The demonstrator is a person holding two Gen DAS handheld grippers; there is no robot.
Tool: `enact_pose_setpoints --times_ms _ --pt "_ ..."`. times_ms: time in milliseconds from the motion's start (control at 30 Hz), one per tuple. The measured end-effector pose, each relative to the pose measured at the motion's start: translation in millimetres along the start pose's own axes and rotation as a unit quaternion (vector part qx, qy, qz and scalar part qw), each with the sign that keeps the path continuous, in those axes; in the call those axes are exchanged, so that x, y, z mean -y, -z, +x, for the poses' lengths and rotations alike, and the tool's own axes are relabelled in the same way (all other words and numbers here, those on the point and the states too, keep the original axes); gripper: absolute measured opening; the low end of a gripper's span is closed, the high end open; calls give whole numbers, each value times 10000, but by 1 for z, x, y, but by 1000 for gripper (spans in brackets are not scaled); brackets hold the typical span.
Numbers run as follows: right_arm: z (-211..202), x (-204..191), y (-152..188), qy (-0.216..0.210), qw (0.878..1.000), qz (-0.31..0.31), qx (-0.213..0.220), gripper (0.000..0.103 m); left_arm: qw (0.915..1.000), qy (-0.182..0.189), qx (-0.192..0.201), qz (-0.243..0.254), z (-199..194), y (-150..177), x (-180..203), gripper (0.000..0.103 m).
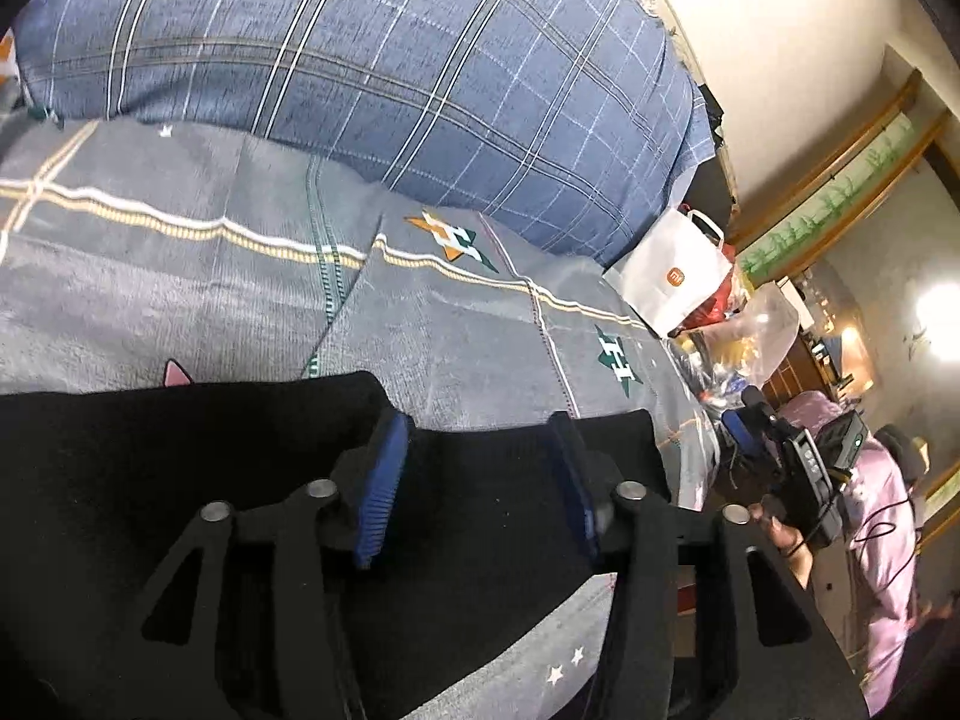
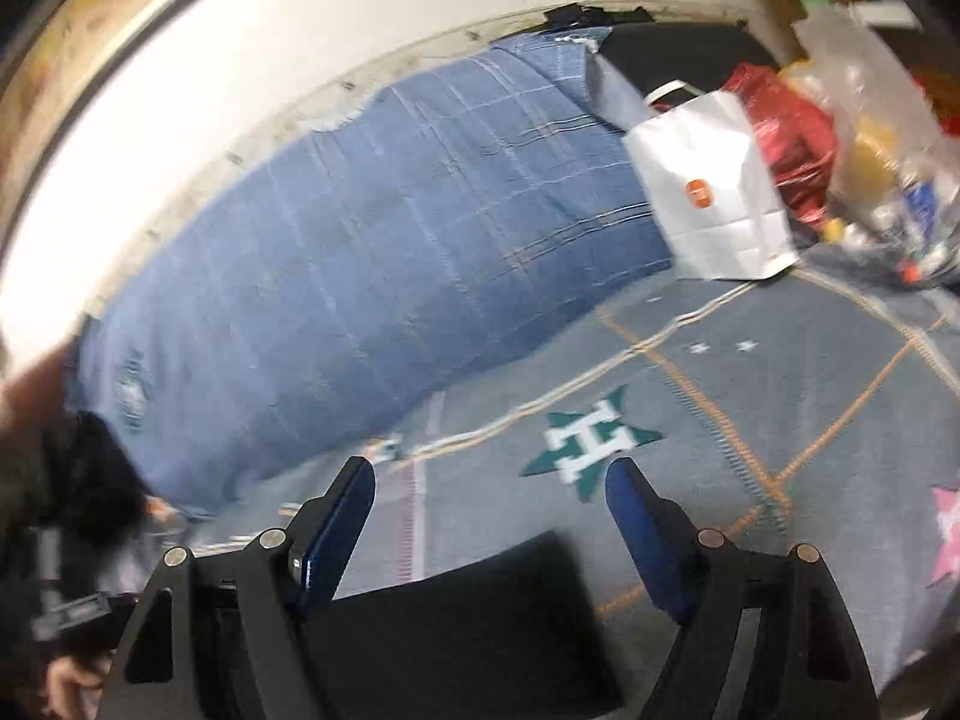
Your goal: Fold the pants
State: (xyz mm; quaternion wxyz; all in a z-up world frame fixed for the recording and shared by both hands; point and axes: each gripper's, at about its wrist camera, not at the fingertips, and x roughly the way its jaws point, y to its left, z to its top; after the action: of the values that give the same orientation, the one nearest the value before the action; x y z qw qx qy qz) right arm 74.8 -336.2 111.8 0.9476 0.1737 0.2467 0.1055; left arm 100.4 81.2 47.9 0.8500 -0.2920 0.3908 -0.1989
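Black pants [image 1: 180,480] lie flat on the grey patterned bedsheet [image 1: 468,330]. My left gripper [image 1: 477,429] hovers over their far edge. It is open, and its blue pads [image 1: 384,468] stand apart with the fabric lying slack beneath them. In the right wrist view my right gripper [image 2: 489,483] is open above the sheet [image 2: 780,372], with nothing between its fingertips. A corner of the black pants [image 2: 468,618] lies below and behind them. The right gripper [image 1: 744,426] also shows at the bed's right edge, held by a person in a pink garment [image 1: 882,540].
A large blue plaid quilt [image 1: 390,60] is bunched along the wall behind the sheet. A white paper bag [image 2: 714,180], a red bag [image 2: 792,138] and clear plastic bags [image 2: 888,120] crowd the far right corner of the bed.
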Motion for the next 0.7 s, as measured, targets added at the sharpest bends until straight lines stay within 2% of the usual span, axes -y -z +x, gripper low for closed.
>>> enact_pose_setpoints --times_ms 33,133,167,267,333,367,400,433,500,567,633,700 --pt "2 -2 1 -195 9997 -50 -101 78 10000 -5 -9 1 1 0 0 48" --pt "11 -32 13 -786 9912 -801 -702 77 9999 -89 -52 7 3 0 -1 48" --pt "17 -47 25 -656 9847 -1258 -1009 77 9997 -235 -73 93 4 2 1 48" --pt "32 -65 53 -379 9640 -2047 -1655 77 9984 -517 -177 138 2 15 4 48" --pt "49 -59 71 -45 9495 -2317 -2114 77 9975 -649 -248 116 2 26 4 48" --pt "62 -51 81 240 9394 -2351 -2482 77 9967 -719 -346 121 4 34 5 48" --pt "66 -44 84 335 9353 -2330 -2641 77 9961 -770 -403 117 5 38 5 48" --pt "58 -44 80 220 9413 -2326 -2438 76 9955 -830 -438 103 5 42 4 48" --pt "33 -37 62 76 9608 -2006 -1912 75 9957 -856 -331 105 -6 54 7 48" --pt "2 -21 47 -134 9807 -1451 -1302 76 9964 -801 -170 226 -18 68 15 48" --pt "-15 -16 45 -168 9856 -1336 -1026 76 9960 -829 -139 304 -20 82 20 48" --pt "-19 -24 49 -211 9825 -1516 -1063 76 9934 -1059 -277 333 -12 89 18 48"
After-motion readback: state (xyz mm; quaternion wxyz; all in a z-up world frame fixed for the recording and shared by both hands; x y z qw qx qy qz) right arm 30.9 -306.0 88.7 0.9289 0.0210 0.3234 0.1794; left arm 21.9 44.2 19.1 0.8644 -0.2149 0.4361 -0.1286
